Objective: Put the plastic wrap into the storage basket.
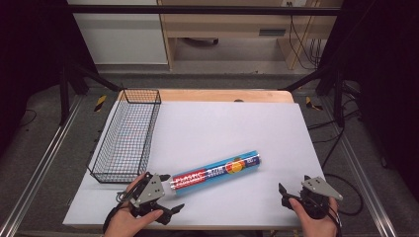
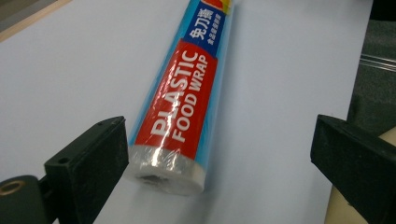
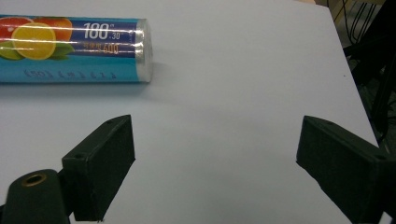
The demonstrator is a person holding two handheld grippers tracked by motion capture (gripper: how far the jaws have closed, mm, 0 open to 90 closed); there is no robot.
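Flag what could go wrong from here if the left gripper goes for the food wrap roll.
1. The plastic food wrap roll is a smooth cylinder lying loose on the white table; a jaw nudging it could set it rolling.
2. The left gripper has its open jaws at the roll's very end, so a grasp there may let the long far end sag or swing.
3. The wire basket stands close beside that gripper; a swinging roll could catch its rim.

a roll of plastic food wrap (image 1: 216, 174) lies beside a wire basket (image 1: 127, 136) on the white table (image 1: 237, 123).
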